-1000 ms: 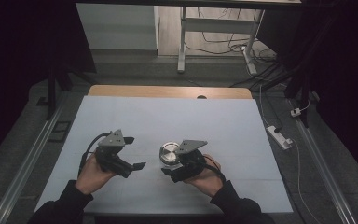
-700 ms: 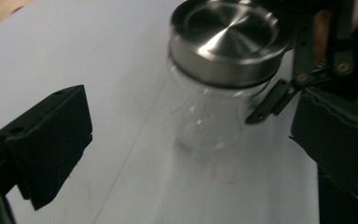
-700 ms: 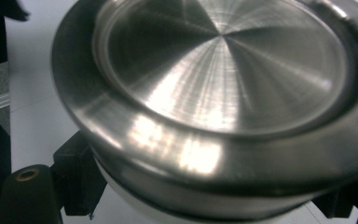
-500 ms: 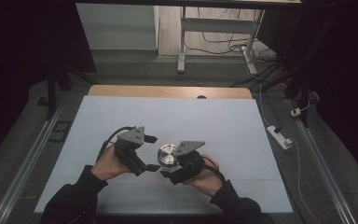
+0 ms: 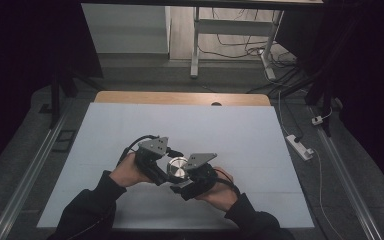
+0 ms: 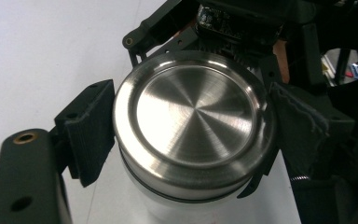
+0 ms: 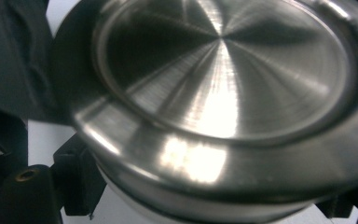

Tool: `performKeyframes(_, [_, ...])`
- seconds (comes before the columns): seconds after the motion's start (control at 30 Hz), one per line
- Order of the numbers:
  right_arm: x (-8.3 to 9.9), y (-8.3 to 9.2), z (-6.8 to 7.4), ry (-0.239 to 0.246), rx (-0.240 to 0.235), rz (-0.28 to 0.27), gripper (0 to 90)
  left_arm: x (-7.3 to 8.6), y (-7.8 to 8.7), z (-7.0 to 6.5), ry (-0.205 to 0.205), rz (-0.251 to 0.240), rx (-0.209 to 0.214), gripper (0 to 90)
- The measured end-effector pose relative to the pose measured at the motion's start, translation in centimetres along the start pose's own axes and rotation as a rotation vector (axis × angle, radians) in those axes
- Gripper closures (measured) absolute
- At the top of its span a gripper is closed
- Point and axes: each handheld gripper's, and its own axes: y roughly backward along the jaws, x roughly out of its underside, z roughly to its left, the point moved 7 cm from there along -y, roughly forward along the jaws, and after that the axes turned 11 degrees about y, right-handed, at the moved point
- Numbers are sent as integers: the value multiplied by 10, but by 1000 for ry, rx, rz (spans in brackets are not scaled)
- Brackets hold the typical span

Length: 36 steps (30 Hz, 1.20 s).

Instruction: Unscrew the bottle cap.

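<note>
A white jar (image 6: 186, 212) with a brushed steel lid (image 5: 177, 167) is held above the white table top (image 5: 240, 130), near its front. My left gripper (image 5: 165, 169) comes in from the left. Its jaws have just been closing, and its pads (image 6: 91, 130) now press on opposite sides of the steel lid (image 6: 193, 116). My right gripper (image 5: 184, 184) comes in from the right, shut on the jar's white body below the lid. The lid (image 7: 223, 79) looms large in the right gripper view, with a strip of white body (image 7: 135, 207) under it.
The table's wooden far edge (image 5: 180, 97) lies beyond the white sheet. A power strip (image 5: 300, 146) and cables lie on the floor at the right. Metal rails (image 5: 25, 175) run along both sides of the table. A white frame leg (image 5: 195, 45) stands behind.
My left gripper has moved right across the table to the jar and closed on its lid. The right gripper and the jar have stayed in place.
</note>
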Motion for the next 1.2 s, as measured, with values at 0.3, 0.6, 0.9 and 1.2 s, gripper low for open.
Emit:
performKeyframes(0.3, [5, 0, -10, -65, 55, 20, 151, -5, -10, 1, 175, -47, -160, 192])
performKeyframes(0.6, [11, 0, -20, -114, 101, 35, 151, -11, -21, -1, 253, -50, -293, 185])
performKeyframes(0.9, [6, 3, -16, -88, 61, 9, 151, -6, 8, 3, 116, 0, -144, 34])
performKeyframes(1.2, [-2, -4, 8, 4, -48, 8, 151, 6, 6, -5, 0, 41, 20, 117])
